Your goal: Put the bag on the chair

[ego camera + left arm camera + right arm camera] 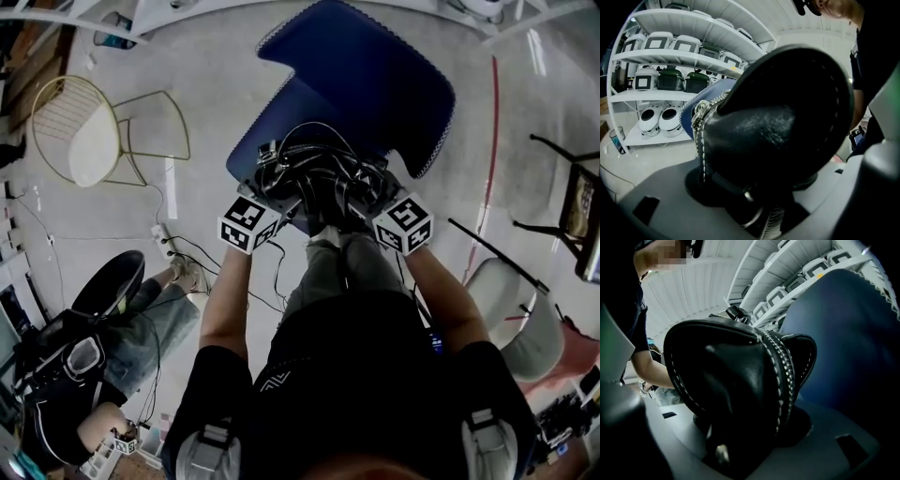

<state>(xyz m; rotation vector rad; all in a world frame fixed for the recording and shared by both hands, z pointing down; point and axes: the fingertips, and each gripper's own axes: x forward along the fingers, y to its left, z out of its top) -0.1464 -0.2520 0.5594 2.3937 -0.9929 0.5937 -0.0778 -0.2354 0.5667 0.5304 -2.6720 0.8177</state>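
A pale concrete floor (216, 66) is seen below, crossed by a curved red line (491, 141). Stood on it are a blue chair (375, 84) at centre, a gold wire chair (75, 131) at left and a white chair (534, 337) at right. A power strip (161, 234) with cables is laid near the wire chair. Whether the black bag (319, 178) is rested on the blue seat cannot be told.

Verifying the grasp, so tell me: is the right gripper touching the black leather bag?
Touching. The right gripper view shows the black leather bag filling the jaws of the right gripper, leather pressed against both.
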